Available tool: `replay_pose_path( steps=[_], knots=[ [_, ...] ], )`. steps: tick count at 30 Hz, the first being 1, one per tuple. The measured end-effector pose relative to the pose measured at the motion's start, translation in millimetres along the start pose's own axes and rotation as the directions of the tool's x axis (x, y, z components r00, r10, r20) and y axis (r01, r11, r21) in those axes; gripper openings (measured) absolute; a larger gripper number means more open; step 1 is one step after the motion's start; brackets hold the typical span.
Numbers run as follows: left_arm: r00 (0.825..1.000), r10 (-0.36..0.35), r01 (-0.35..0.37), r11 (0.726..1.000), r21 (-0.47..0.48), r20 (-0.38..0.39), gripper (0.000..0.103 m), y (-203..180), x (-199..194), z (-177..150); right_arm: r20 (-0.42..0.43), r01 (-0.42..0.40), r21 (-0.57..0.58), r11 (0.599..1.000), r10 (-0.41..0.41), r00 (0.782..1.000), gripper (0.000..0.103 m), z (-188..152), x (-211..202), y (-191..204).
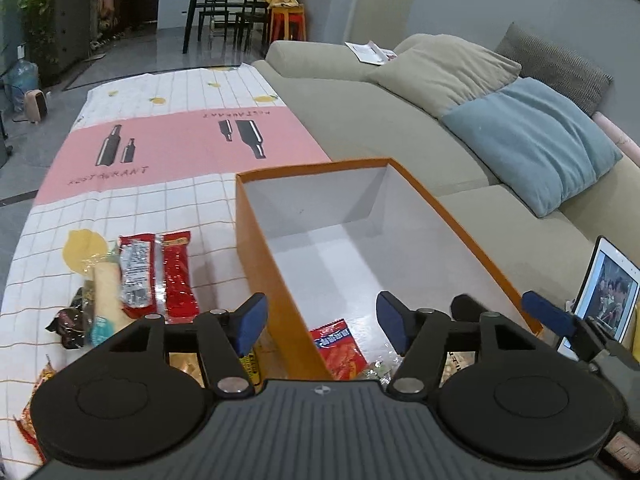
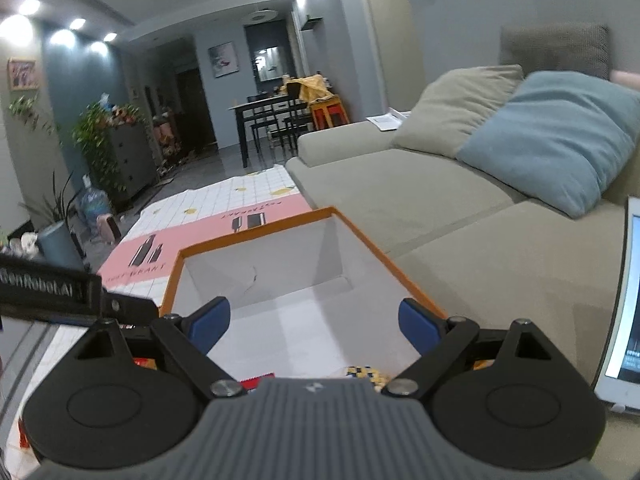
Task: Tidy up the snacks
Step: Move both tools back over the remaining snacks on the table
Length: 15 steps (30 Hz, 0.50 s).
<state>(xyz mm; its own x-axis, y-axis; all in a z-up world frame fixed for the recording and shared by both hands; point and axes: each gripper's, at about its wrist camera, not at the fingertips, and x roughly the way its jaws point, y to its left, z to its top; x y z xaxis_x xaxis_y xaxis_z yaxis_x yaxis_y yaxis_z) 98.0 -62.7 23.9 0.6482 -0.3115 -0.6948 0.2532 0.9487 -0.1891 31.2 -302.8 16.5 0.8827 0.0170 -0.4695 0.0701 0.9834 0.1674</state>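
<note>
Left gripper (image 1: 322, 318) jaws wide apart, holding nothing, straddling the near left wall of the orange box (image 1: 256, 240). Right gripper (image 2: 314, 326) also spread wide, empty, hovering level over the box's near end. One box, white inside, on the table's (image 1: 132, 200) right edge by the sofa (image 1: 360, 120). Inside the box, one red snack pack (image 1: 340, 348), possibly more under the gripper. Outside by its left wall, two red packets (image 1: 176, 276), plus a blurry pile (image 1: 92, 312) near the table's left edge.
</note>
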Motion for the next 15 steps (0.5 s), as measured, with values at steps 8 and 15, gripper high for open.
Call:
replay_pose_path(
  steps=[8,15],
  knots=[
    [0.997,0.043,-0.045,0.999,0.024,0.068,0.073,24,-42,-10,0.057,-0.059,-0.083,0.995,0.064,0.996,0.089,-4,-17,21],
    [0.987,0.132,-0.123,0.988,-0.091,0.095,0.074,83,-79,-38,0.062,-0.2,-0.194,0.96,0.215,0.975,0.089,-15,-35,57]
  ],
)
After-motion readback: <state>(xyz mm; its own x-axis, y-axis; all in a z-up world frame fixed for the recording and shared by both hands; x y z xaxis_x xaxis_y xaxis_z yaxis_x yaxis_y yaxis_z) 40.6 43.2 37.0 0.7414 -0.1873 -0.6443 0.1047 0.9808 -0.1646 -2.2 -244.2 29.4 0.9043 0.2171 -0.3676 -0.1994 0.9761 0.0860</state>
